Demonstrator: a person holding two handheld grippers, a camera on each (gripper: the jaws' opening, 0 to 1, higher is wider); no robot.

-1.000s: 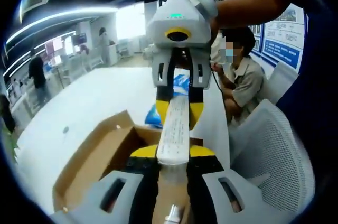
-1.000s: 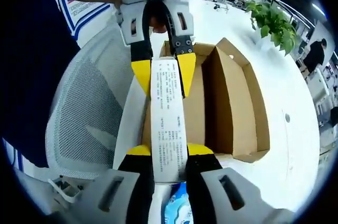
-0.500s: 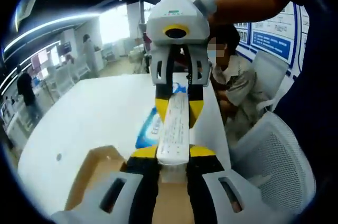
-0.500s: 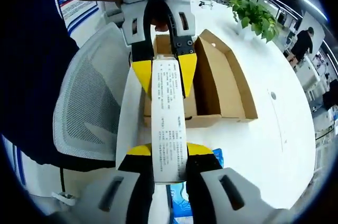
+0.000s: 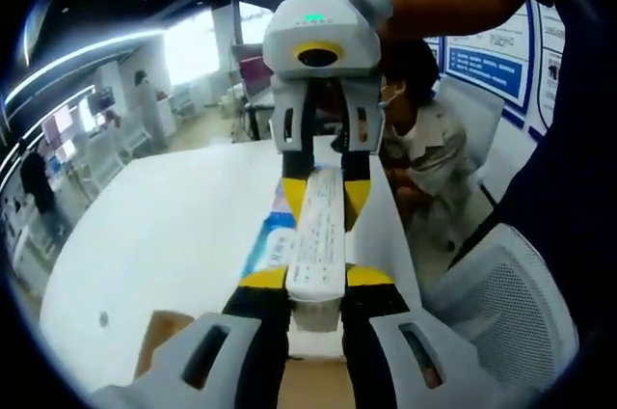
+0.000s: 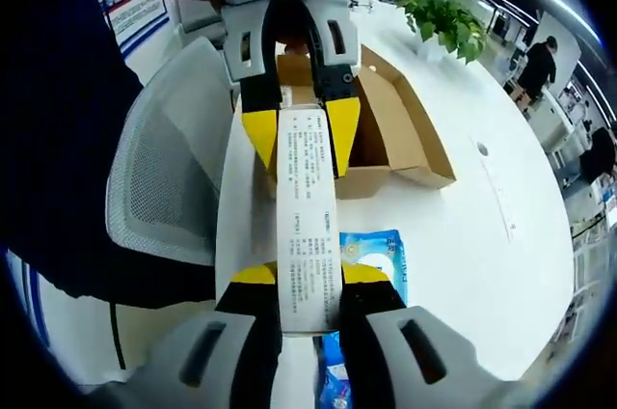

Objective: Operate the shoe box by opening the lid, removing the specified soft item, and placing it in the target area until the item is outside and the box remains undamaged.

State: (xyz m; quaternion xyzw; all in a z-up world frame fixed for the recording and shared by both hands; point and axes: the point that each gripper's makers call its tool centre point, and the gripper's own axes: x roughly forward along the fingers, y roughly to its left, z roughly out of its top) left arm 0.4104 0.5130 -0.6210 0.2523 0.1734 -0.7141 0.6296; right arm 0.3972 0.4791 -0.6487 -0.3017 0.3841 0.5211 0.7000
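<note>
both tongs, left [image 5: 316, 286] and right [image 6: 307, 286], grip opposite ends of a long white printed pack [image 6: 307, 206], held above the tabletop [image 6: 482, 235] clear of the open shoe box [image 6: 390, 129]. it looks light and soft, likely to sag, so end grips suit it.

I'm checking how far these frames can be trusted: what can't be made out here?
- Print on the white pack: too small in the right gripper view.
- Blue packet on the table: partly behind the pack and the right gripper.
- Shoe box interior: partly hidden by the left gripper.
- Shoe box in the left gripper view: cut off by the bottom edge.
</note>
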